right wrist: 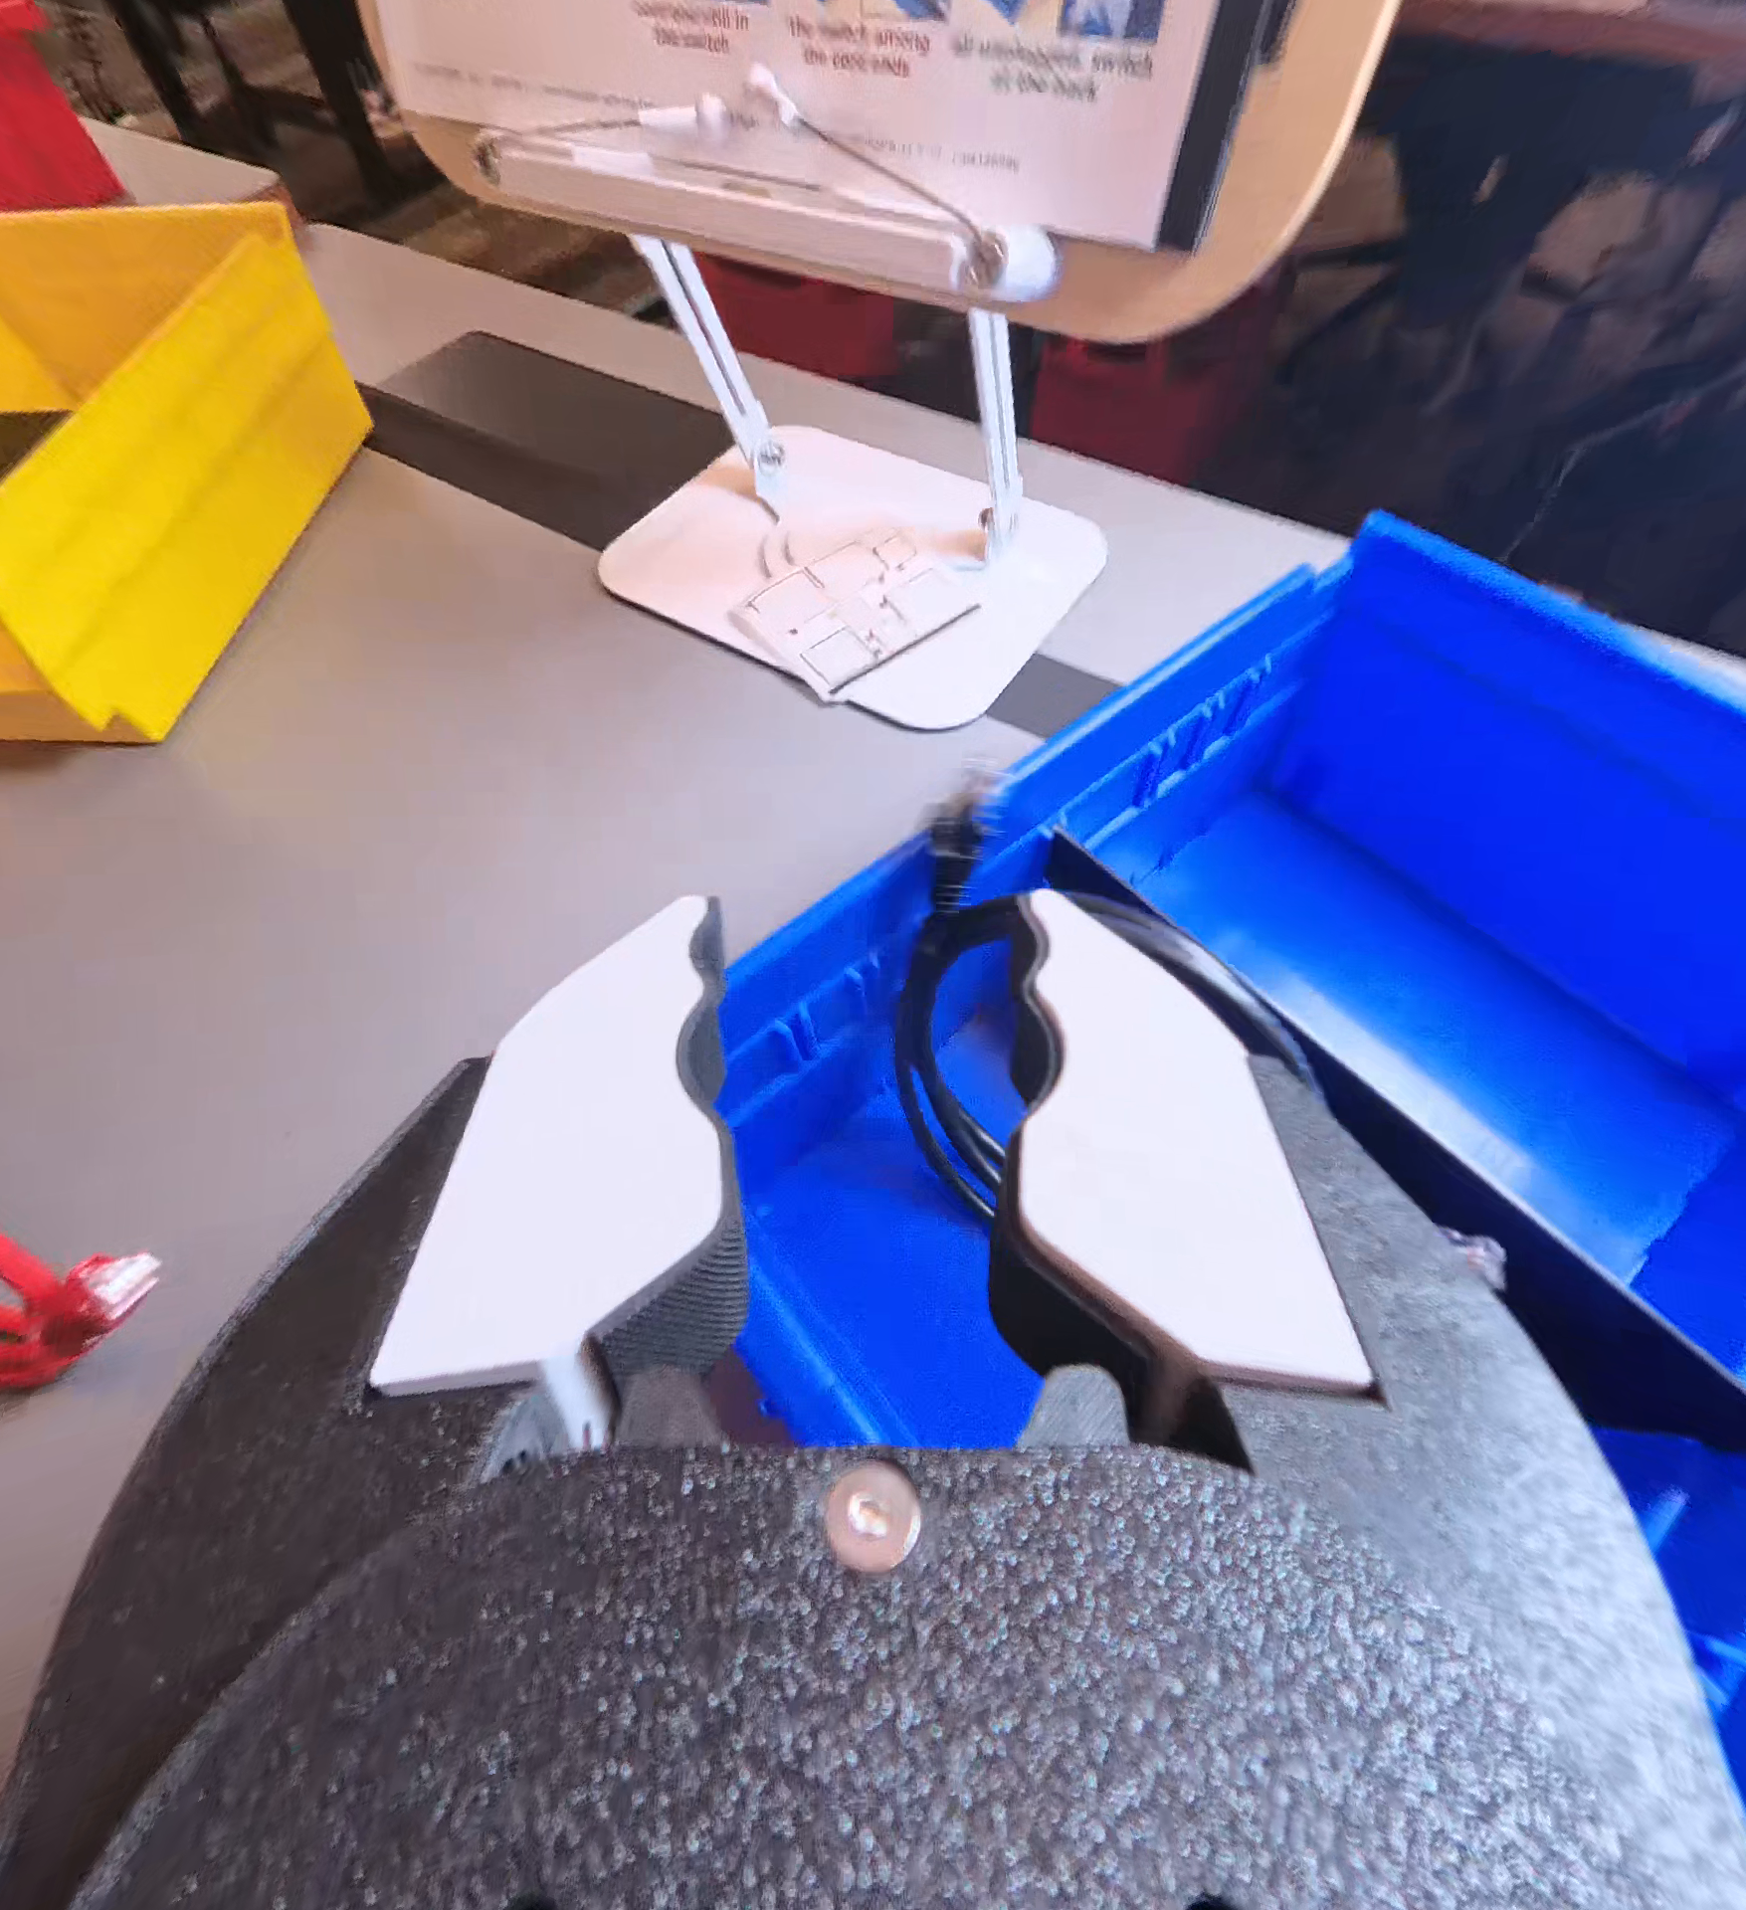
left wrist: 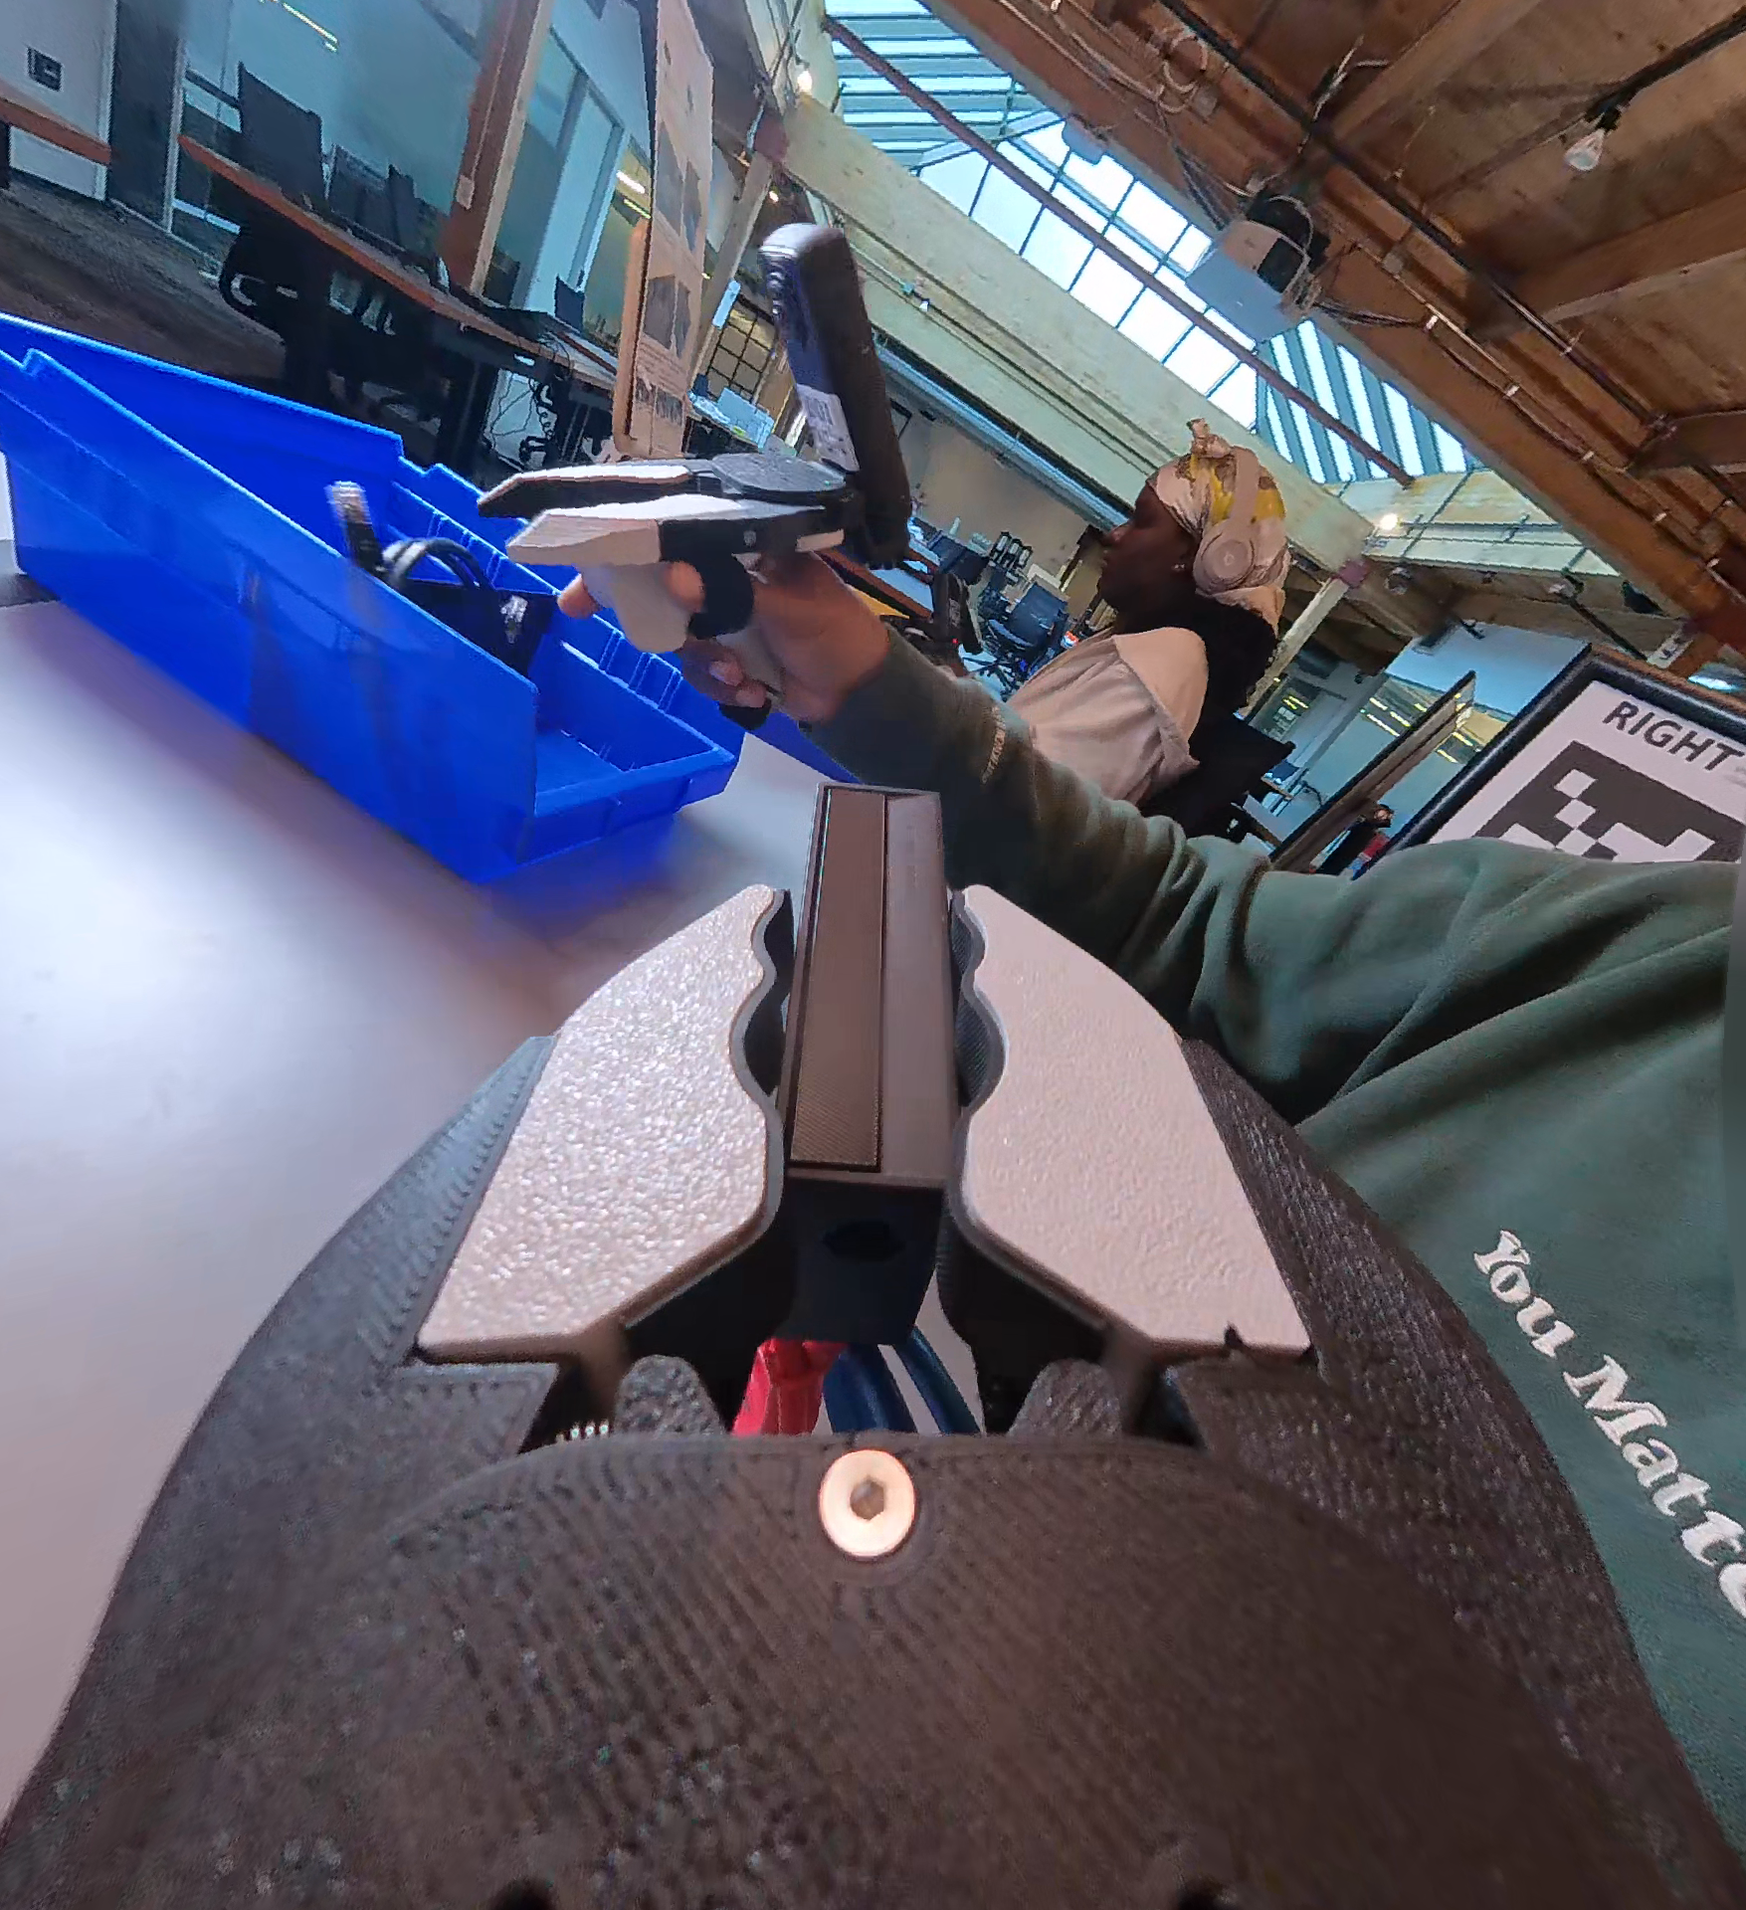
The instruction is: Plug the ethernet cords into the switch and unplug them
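Observation:
My left gripper (left wrist: 868, 910) is shut on the dark grey switch (left wrist: 863, 992), which stands on edge between the fingers. A red cord (left wrist: 791, 1385) and a blue cord (left wrist: 915, 1390) show under the switch near the gripper's base; whether they are plugged in is hidden. My right gripper (right wrist: 868, 910) is open over the near compartment of the blue bin (right wrist: 1468, 724). A coiled black ethernet cord (right wrist: 925, 1034) lies there, its plug (right wrist: 956, 837) sticking up at the bin wall. In the left wrist view the right gripper (left wrist: 512, 527) hovers above the bin (left wrist: 228, 579) and cord (left wrist: 414, 563).
A loose red ethernet cord (right wrist: 72, 1302) lies on the grey table (right wrist: 383, 827) at the left. A yellow bin (right wrist: 124, 496) stands at the far left. A white stand (right wrist: 848, 579) holding an instruction board is behind. A black divider (right wrist: 1365, 1137) splits the blue bin. A person sits beyond the table (left wrist: 1137, 682). Tip to tip, the grippers are about 30 cm apart.

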A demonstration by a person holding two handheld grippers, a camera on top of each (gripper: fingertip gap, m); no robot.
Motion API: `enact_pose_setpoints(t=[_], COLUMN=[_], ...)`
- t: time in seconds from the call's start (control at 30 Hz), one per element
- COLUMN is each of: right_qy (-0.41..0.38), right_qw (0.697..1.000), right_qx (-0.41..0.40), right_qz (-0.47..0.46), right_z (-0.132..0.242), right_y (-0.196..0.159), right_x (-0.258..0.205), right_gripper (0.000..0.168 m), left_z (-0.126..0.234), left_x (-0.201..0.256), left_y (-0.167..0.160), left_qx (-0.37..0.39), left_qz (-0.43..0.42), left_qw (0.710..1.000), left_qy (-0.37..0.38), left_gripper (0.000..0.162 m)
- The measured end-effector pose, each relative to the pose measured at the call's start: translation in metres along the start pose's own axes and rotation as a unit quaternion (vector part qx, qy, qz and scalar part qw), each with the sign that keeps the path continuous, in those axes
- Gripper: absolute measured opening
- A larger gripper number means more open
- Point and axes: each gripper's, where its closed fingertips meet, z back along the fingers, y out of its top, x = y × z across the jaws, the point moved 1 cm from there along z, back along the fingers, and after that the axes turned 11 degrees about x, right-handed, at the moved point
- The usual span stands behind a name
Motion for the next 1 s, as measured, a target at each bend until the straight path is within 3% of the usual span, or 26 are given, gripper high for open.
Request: enact_pose_setpoints(t=[0.1, 0.2, 0.4, 0.6, 0.73, 0.8, 1.0], right_qy=[0.05, 0.168, 0.375, 0.33, 0.322, 0.328, 0.363], right_qw=[0.997, 0.982, 0.927, 0.936, 0.942, 0.944, 0.928], right_qx=[0.045, 0.073, 0.016, 0.009, 0.021, 0.015, 0.045], right_qz=[0.039, 0.044, 0.002, 0.125, 0.089, 0.026, -0.073], right_z=[0.002, 0.013, 0.028, 0.002, 0.006, 0.006, 0.009], right_y=[0.009, 0.011, -0.035, -0.059, -0.047, -0.046, -0.04], right_x=[-0.039, -0.104, -0.239, -0.268, -0.276, -0.278, -0.288], right_gripper=[0.061, 0.062, 0.062, 0.064, 0.06, 0.054, 0.047], left_z=[0.0, 0.001, 0.0, -0.004, -0.003, -0.004, -0.003], left_x=[-0.003, -0.006, -0.014, -0.011, -0.013, -0.012, -0.004], left_y=[0.0, 0.0, 0.0, 0.0, 0.006, 0.009, 0.022], left_qx=[0.001, 0.005, 0.023, 0.05, 0.082, 0.098, 0.165], left_qz=[0.003, 0.009, 0.023, 0.045, 0.048, 0.038, 0.033], left_qw=[1.0, 1.0, 0.999, 0.998, 0.995, 0.994, 0.986], left_qy=[0.0, 0.004, 0.015, 0.005, 0.009, 0.012, 0.004], left_gripper=[0.029, 0.029, 0.029, 0.029, 0.029, 0.029, 0.029])
